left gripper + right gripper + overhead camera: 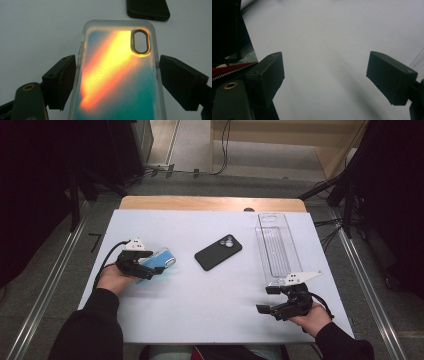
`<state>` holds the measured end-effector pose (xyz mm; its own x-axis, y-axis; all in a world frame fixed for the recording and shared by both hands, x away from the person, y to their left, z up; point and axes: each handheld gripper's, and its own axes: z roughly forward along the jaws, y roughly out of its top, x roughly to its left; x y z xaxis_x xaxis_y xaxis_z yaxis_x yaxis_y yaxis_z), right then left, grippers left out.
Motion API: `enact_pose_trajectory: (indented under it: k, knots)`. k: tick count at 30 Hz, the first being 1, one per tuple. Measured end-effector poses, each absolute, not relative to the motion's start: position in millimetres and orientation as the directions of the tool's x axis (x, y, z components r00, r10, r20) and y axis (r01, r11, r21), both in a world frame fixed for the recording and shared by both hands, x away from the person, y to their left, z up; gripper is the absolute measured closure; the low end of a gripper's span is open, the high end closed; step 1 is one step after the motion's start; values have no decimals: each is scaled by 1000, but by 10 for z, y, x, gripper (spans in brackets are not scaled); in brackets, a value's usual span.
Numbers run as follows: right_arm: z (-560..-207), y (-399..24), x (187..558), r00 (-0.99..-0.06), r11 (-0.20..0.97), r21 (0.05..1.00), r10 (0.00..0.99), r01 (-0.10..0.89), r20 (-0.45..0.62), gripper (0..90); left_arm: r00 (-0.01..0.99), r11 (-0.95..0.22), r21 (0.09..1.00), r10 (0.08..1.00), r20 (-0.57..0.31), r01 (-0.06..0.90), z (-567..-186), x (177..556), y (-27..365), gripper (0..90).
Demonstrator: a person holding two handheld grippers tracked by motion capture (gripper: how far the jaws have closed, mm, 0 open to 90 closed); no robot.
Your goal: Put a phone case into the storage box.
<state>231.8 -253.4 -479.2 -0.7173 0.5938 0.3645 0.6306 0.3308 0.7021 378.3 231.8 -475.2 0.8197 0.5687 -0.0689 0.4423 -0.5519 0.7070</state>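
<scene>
A translucent phone case (117,75) with a blue, teal and orange shimmer and an oval camera cutout lies between the jaws of my left gripper (117,80). Both black pads sit against its long edges, so the gripper is shut on it. In the high view the case (164,257) and the left gripper (152,266) are at the table's left side. A black phone case (218,252) lies camera side up at the table's middle; its edge (148,10) appears beyond the held case. My right gripper (267,301) rests near the front right, open, with only bare table between its jaws (325,72).
A clear, long plastic tray (277,247) lies at the right, running from the far edge toward the right gripper. The white table top (200,305) sits on a wooden table. Metal rails and cables run along the floor on both sides.
</scene>
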Motion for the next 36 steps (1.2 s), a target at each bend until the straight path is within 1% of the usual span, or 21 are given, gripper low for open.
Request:
enact_pose_trajectory:
  k: [9, 13, 23, 24, 26, 27, 28, 36]
  knots:
    - [-4769, -2536, 2304, -724, 333, 712, 595, 619, 351, 132, 784, -506, 711, 612, -103, 488, -4550, 3654, 2167, 169]
    - [-4754, -2530, 2312, -717, 324, 713, 602, 621, 351, 132, 766, -460, 726, 627, -140, 510, -4477, 3564, 2094, 169]
    - [-4716, -2526, 2307, -712, 307, 722, 607, 620, 353, 132, 742, -416, 744, 652, -157, 523, -4368, 3356, 1953, 169]
    - [-4711, -2528, 2306, -712, 306, 724, 608, 619, 352, 132, 722, -382, 741, 664, -195, 551, -4347, 3324, 1924, 169]
    - [-4708, -2527, 2304, -707, 302, 722, 614, 623, 353, 132, 713, -361, 746, 668, -213, 560, -4321, 3285, 1885, 169]
    - [-4708, -2526, 2304, -705, 302, 721, 616, 624, 353, 132, 713, -361, 746, 668, -213, 560, -4321, 3285, 1885, 169]
    - [-4706, -2522, 2303, -703, 300, 720, 616, 626, 355, 132, 711, -369, 748, 677, -191, 552, -4298, 3243, 1829, 169]
    - [-4679, -2502, 2284, -686, 290, 717, 639, 634, 348, 132, 680, -345, 756, 712, -176, 556, -4308, 3086, 1653, 169]
